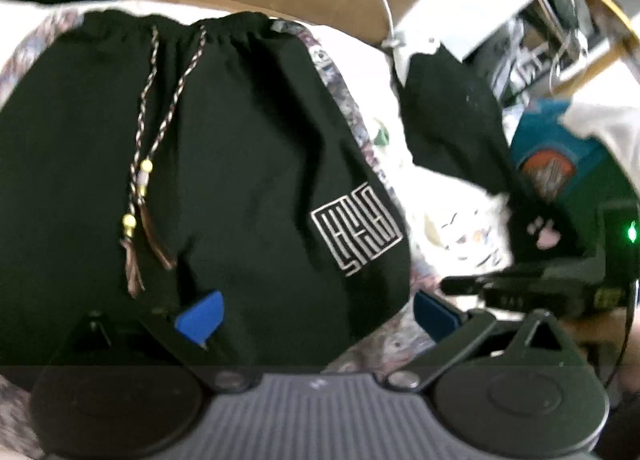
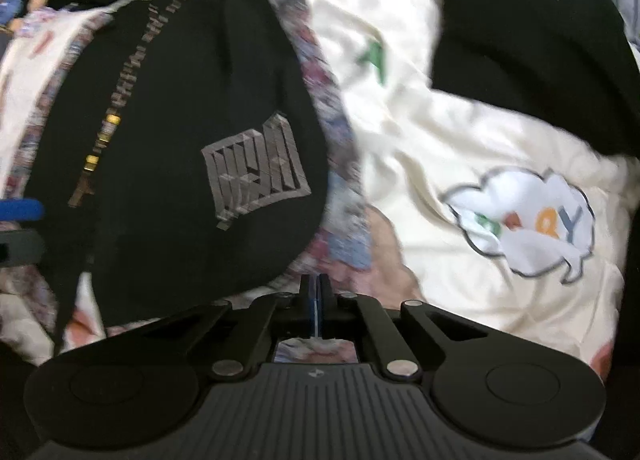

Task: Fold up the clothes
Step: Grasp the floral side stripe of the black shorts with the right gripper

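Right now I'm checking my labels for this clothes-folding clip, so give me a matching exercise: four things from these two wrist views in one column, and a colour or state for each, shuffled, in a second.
Things:
1. black shorts
2. left gripper
3. right gripper
4. bedsheet

Colour or state:
A. jaws pressed together
B. cream, with a cartoon cloud print
C. laid flat, with a braided drawstring and a white square logo
D. blue pads wide apart over the shorts' hem

Pairs: 1-C, 2-D, 3-A, 4-B
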